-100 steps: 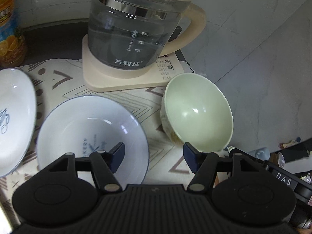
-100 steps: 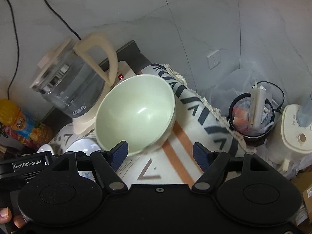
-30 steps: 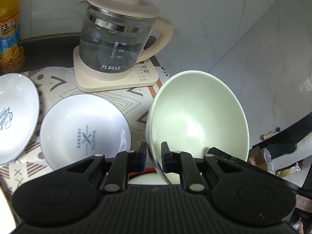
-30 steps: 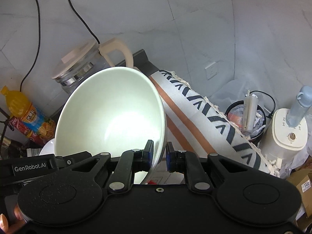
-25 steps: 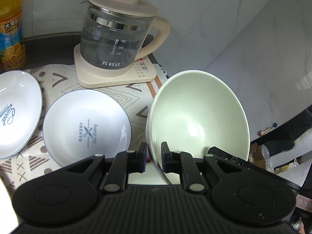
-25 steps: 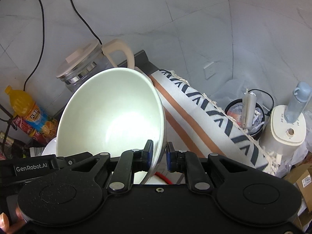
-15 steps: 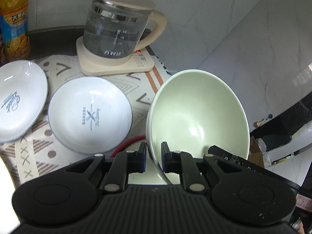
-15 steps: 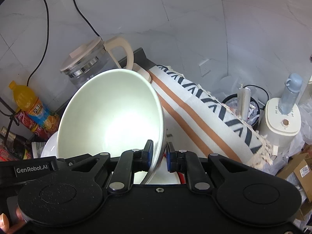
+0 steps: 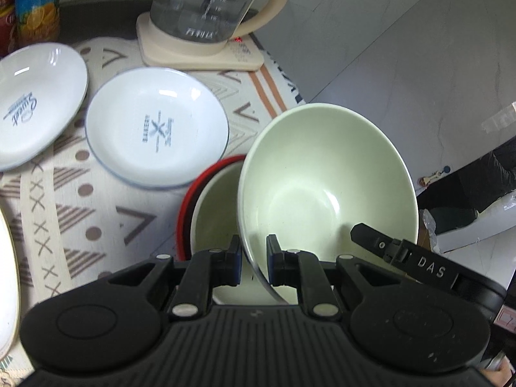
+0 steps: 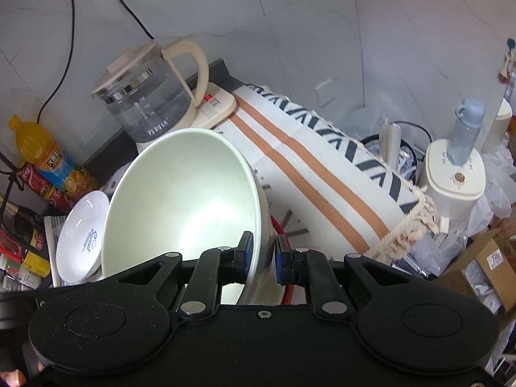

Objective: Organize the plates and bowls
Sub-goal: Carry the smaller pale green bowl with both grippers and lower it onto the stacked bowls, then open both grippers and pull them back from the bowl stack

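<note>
Both claws now carry the pale green, deep ceramic bowl (image 9: pixel 325 180) low over the patterned cloth of the surface (image 9: pixel 64 213). A moment ago the bowl hung higher and nearer the glass kettle with cream handle and base (image 9: pixel 206 9); it has since travelled toward the near edge and sunk slightly. The left claw (image 9: pixel 253 262) is nearly closed, pinching the bowl's near rim. The right claw (image 10: pixel 262 254) is likewise narrow, clamped on the opposite rim. New in the left view: a second pale green bowl nested in a red-rimmed bowl (image 9: pixel 206 213) directly beneath the tilted, carried bowl. This suggests stacking is imminent: the carried bowl must level out before it is released. The white shallow plate printed "BAKERY" (image 9: pixel 158 127) and the white plate with blue script (image 9: pixel 32 103) remain separate, apparently still to be gathered.
</note>
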`<control>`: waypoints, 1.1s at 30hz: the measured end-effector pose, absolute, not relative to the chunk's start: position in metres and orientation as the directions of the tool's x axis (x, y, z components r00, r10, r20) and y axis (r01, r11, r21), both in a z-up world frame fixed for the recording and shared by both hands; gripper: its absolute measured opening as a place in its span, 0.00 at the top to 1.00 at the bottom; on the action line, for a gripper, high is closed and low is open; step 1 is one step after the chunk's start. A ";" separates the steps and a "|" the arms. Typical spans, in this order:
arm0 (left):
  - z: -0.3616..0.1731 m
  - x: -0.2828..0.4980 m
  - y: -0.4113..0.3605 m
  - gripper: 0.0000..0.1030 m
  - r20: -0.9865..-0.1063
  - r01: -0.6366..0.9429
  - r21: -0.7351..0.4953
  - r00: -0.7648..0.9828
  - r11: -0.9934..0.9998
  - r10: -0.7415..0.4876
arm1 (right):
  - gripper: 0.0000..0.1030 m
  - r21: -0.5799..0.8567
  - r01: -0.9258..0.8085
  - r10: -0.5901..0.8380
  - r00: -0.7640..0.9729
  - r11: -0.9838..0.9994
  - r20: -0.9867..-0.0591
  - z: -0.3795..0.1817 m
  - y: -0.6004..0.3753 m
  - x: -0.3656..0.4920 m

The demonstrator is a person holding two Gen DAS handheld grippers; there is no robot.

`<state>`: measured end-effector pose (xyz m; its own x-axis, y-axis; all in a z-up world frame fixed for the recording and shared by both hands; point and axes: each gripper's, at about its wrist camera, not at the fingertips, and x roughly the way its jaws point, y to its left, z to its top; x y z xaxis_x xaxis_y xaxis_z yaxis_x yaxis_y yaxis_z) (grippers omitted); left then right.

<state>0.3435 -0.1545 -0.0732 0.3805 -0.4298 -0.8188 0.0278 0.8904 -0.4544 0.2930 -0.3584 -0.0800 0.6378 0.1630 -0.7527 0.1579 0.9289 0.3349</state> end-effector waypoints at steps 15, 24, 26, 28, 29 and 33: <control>-0.072 0.350 -0.132 0.84 -0.823 -0.006 -0.440 0.402 0.898 -0.401 | 0.87 0.353 0.217 0.154 0.615 0.910 -0.773 -0.094 -0.355 0.302; -0.080 0.356 -0.122 0.84 -0.842 -0.043 -0.412 0.399 0.910 -0.363 | 0.86 0.292 0.164 0.139 0.604 0.942 -0.785 -0.093 -0.343 0.311; -0.085 0.357 -0.121 0.84 -0.849 -0.053 -0.406 0.390 0.912 -0.355 | 0.85 0.285 0.153 0.141 0.599 0.946 -0.788 -0.093 -0.343 0.312; -0.089 0.358 -0.121 0.83 -0.853 -0.062 -0.404 0.384 0.913 -0.352 | 0.81 0.304 0.154 0.157 0.595 0.940 -0.788 -0.091 -0.345 0.313; -0.091 0.358 -0.120 0.83 -0.851 -0.063 -0.412 0.382 0.909 -0.360 | 0.80 0.308 0.157 0.159 0.594 0.938 -0.788 -0.091 -0.346 0.313; -0.097 0.359 -0.120 0.82 -0.851 -0.071 -0.425 0.370 0.902 -0.372 | 0.79 0.284 0.155 0.139 0.597 0.946 -0.790 -0.086 -0.347 0.311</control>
<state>0.3588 -0.1199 -0.0972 0.3699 -0.3719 -0.8514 -0.0709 0.9024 -0.4250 0.3107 -0.3471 -0.0858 0.5973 0.1388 -0.7899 0.1552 0.9463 0.2835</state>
